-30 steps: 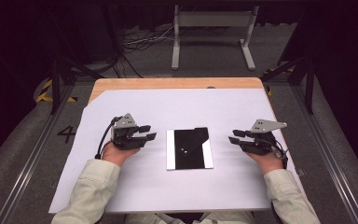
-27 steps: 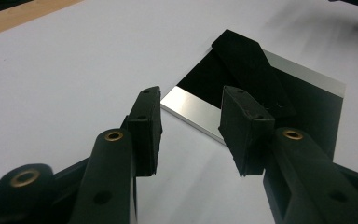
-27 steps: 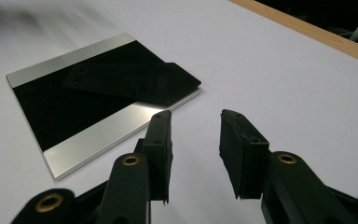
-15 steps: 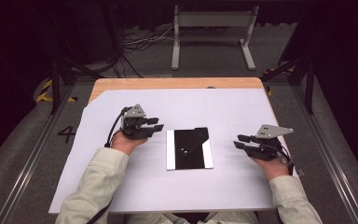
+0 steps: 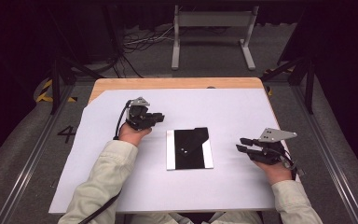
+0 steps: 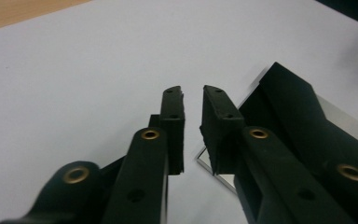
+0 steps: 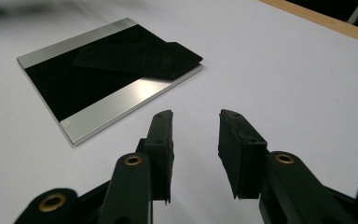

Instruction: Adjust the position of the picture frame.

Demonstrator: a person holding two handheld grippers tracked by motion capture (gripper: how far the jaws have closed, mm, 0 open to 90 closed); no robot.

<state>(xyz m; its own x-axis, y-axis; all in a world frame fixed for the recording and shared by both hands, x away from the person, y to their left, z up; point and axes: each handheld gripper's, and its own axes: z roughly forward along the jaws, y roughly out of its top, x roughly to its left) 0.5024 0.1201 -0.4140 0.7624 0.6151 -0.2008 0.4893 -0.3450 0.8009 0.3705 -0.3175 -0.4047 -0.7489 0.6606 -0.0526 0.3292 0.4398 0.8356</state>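
Note:
A flat silver plate (image 5: 169, 149) with a black face lies in the middle of the white sheet. A thin black piece (image 5: 199, 136) rests on its far right part. My left gripper (image 5: 161, 116) hovers just beyond the plate's far left corner (image 6: 212, 168). Its jaws have just been closing and stand a narrow gap apart (image 6: 193, 93) with nothing between them. My right gripper (image 5: 240, 144) sits to the right of the plate, pointing at it. It is open (image 7: 196, 119) and holds nothing. From there the plate (image 7: 102, 112) and the black piece (image 7: 158, 58) lie ahead to the left.
A white sheet (image 5: 121, 186) covers most of a wooden table, whose bare far edge (image 5: 168, 83) shows. On the floor beyond stand a grey metal frame (image 5: 212, 21) and cables (image 5: 140, 42). Rails run along both sides of the table.
My left hand has moved forward and to the right, toward the plate's far left corner, and its jaws have narrowed. The right hand has drifted slightly back.

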